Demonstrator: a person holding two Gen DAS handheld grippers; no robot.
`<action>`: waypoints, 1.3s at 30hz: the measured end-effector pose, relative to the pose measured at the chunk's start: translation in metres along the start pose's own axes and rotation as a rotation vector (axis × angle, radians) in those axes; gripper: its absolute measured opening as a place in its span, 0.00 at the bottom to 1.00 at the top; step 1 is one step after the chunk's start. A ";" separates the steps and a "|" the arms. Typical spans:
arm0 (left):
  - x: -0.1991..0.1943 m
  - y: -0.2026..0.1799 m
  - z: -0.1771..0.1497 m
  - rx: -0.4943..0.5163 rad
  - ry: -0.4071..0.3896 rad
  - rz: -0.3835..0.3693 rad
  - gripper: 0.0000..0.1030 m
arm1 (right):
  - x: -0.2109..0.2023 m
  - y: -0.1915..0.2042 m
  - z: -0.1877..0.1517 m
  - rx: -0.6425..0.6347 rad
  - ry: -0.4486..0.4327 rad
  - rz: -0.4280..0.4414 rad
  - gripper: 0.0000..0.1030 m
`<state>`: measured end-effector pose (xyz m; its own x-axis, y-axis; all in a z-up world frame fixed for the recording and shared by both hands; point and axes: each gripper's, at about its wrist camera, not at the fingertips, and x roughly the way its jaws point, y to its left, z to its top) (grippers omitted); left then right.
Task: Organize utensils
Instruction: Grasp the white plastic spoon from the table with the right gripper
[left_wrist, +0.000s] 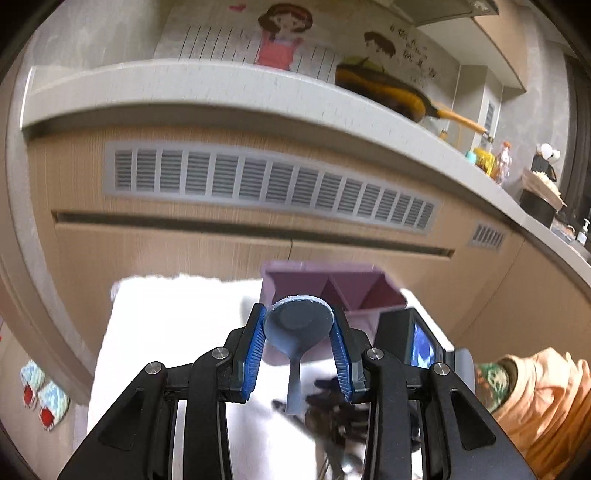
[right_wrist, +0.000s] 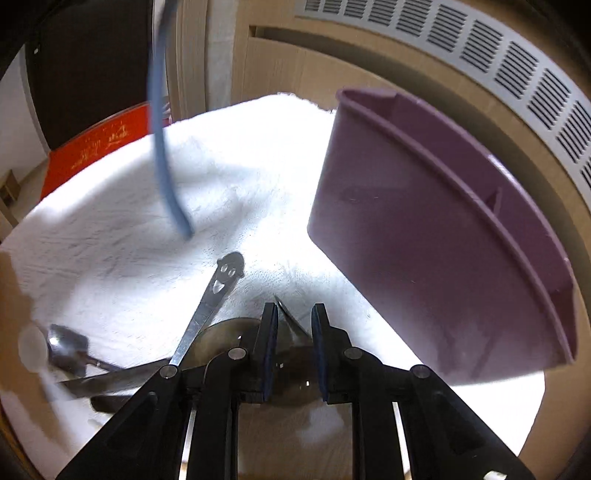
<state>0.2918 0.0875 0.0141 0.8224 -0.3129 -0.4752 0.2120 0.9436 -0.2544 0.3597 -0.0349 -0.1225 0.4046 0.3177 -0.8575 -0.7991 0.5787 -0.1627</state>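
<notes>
Left wrist view: the left gripper (left_wrist: 298, 332) holds a blue-grey plastic spoon (left_wrist: 297, 326) by its round bowl, pinched between the ribbed blue pads (left_wrist: 255, 349), with the handle hanging down toward a blurred dark pile of metal utensils (left_wrist: 328, 410) on the white towel (left_wrist: 166, 325). Just beyond the spoon's bowl stands the purple plastic utensil holder (left_wrist: 328, 291), its open top split into compartments. Behind it run wooden cabinet fronts (left_wrist: 184, 251) with a grey vent grille (left_wrist: 269, 184), and above them a pale countertop (left_wrist: 207, 79) carrying a yellow-and-black frying pan (left_wrist: 384, 90).

In the right wrist view, the right gripper (right_wrist: 294, 350) sits low over the towel with its fingers narrowed around a thin metal utensil handle (right_wrist: 290, 319); whether the pads actually bear on it cannot be told. Beside it lies a steel utensil with a cut-out smiling face (right_wrist: 221, 282), and a small steel spoon (right_wrist: 61, 347) lies further left. The blue spoon's handle dangles in mid-air above the cloth.

The likely trouble is the grip on a curved, smooth bowl: the spoon may pivot or slip, and its long handle may catch the holder's rim or divider. The right gripper may drag overlapping pieces along with it.
</notes>
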 end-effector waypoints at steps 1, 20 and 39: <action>0.001 0.001 -0.003 -0.006 0.010 0.000 0.34 | 0.002 0.000 0.001 0.002 0.003 0.006 0.17; -0.034 -0.052 -0.026 0.039 0.054 -0.058 0.34 | -0.178 -0.019 -0.050 0.342 -0.278 0.060 0.03; -0.044 -0.078 -0.015 0.116 -0.001 0.048 0.34 | -0.095 -0.063 -0.116 0.808 -0.067 0.090 0.35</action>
<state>0.2307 0.0258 0.0421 0.8335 -0.2671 -0.4837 0.2318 0.9637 -0.1326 0.3202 -0.1883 -0.0876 0.4005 0.4188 -0.8150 -0.2726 0.9036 0.3303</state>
